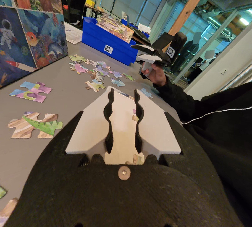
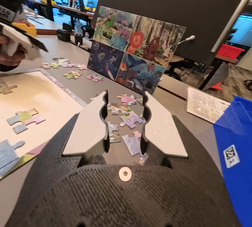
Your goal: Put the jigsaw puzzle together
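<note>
Both tongs agape, empty

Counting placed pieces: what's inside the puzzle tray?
In the puzzle tray, a few pieces lie loosely on white backing; the near corner is hidden behind the right gripper.

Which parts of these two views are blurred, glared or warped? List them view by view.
Left wrist view: mostly sharp; fisheye bends the wooden post and the puzzle box; the background behind the glass is soft. Right wrist view: motion blur smears the left gripper at the upper left edge; warm glare washes the white puzzle tray; the blue bin looks stretched at the frame edge.
</note>
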`<state>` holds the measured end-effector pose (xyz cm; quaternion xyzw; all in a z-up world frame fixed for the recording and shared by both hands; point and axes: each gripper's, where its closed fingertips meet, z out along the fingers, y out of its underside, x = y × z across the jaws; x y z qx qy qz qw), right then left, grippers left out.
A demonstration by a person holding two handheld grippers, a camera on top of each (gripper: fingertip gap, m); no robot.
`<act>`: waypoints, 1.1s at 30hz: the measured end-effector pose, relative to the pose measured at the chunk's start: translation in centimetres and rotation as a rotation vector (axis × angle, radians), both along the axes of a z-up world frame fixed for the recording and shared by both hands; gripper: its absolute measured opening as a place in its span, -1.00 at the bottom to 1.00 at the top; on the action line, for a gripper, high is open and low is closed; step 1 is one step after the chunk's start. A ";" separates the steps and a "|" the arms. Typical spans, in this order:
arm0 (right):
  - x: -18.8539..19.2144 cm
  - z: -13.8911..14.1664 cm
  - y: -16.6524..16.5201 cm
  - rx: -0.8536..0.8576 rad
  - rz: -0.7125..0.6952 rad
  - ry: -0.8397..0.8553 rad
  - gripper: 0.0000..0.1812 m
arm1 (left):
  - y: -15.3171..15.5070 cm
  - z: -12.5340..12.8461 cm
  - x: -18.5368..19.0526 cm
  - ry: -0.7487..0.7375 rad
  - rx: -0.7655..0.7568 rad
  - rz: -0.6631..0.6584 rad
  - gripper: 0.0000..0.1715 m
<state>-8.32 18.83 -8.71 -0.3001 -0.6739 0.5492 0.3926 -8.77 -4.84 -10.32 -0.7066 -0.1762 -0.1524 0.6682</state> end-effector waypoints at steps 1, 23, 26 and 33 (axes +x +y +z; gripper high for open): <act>-0.1 0.3 0.8 -0.012 -0.027 0.011 -0.46 | -0.3 0.0 -0.3 0.009 -0.009 0.015 -0.69; -1.3 -0.7 6.8 -0.118 -0.240 -0.028 -0.18 | -9.5 -0.6 -9.5 0.367 -0.324 0.659 -0.57; -1.5 -1.0 6.7 -0.125 -0.237 -0.039 -0.19 | -10.9 0.1 -10.3 0.420 -0.324 0.769 -1.00; -1.8 -1.8 6.5 -0.127 -0.233 -0.067 -0.22 | -12.5 0.2 -11.4 0.438 -0.336 0.874 -1.00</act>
